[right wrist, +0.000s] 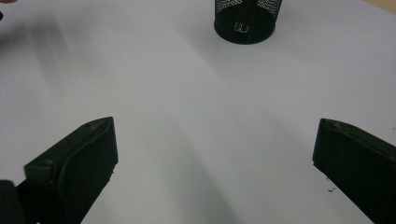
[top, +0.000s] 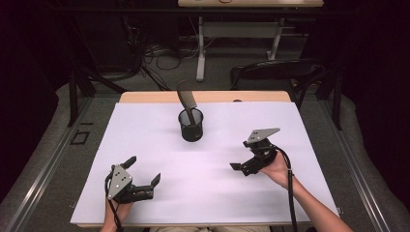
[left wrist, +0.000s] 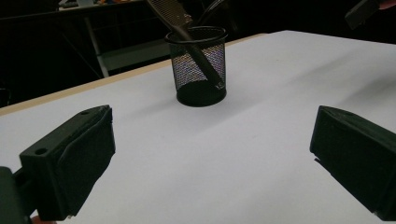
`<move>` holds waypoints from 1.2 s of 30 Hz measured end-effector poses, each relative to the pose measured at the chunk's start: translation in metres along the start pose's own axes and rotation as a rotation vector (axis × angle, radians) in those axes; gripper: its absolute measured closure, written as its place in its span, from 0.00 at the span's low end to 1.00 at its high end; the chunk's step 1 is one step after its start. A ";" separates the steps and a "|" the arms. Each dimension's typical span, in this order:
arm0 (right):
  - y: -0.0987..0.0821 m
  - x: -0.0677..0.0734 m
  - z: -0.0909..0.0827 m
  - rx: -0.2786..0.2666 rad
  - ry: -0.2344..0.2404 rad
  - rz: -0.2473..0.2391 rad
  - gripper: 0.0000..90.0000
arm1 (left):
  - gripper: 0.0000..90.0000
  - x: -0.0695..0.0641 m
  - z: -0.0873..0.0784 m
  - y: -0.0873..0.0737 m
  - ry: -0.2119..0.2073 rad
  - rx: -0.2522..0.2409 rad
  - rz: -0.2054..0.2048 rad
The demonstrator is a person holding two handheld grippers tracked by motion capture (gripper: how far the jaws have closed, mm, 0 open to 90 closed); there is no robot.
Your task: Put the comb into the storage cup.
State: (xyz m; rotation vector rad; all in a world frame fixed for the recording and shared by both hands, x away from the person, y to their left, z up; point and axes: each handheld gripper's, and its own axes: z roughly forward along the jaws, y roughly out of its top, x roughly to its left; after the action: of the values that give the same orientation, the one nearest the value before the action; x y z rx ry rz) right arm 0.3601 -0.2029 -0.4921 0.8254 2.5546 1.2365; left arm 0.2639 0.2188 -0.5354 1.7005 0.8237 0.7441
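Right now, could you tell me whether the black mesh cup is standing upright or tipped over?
Upright. The mesh cup stands on its base on the white table, rim upward, with a dark utensil leaning out of it.

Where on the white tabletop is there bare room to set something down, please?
Nearly everywhere. The tabletop lies bare left and right of the mesh cup, and between the cup and the two grippers. The only busy spots are the cup with its comb, the left gripper and the right gripper.
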 end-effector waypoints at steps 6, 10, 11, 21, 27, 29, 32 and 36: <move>-0.007 0.001 -0.006 -0.002 -0.012 0.004 0.00 | 0.00 0.000 0.000 0.000 0.000 0.001 0.000; -0.012 0.002 -0.011 -0.001 -0.018 0.004 0.00 | 0.00 0.000 0.000 0.000 0.001 0.001 -0.001; -0.013 0.003 -0.012 0.000 -0.023 0.004 0.00 | 0.00 0.000 0.000 0.000 0.001 0.001 -0.001; -0.025 0.005 -0.023 -0.003 -0.042 0.012 0.00 | 0.00 0.000 -0.001 0.000 0.002 0.000 0.000; -0.032 0.008 -0.030 -0.012 -0.059 0.015 0.00 | 0.00 0.000 -0.001 0.000 0.003 0.000 0.001; -0.035 0.008 -0.033 -0.017 -0.065 0.016 0.00 | 0.00 0.000 -0.001 0.000 0.003 0.000 -0.001; -0.038 0.009 -0.037 -0.022 -0.073 0.021 0.00 | 0.00 0.000 -0.001 0.000 0.003 0.000 0.000; -0.044 0.011 -0.042 -0.026 -0.085 0.023 0.00 | 0.00 -0.001 -0.001 0.000 0.002 0.000 0.001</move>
State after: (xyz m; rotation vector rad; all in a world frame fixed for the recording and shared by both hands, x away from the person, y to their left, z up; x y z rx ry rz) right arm 0.3169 -0.2466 -0.4982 0.8847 2.4642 1.2121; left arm 0.2628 0.2188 -0.5355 1.7006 0.8248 0.7463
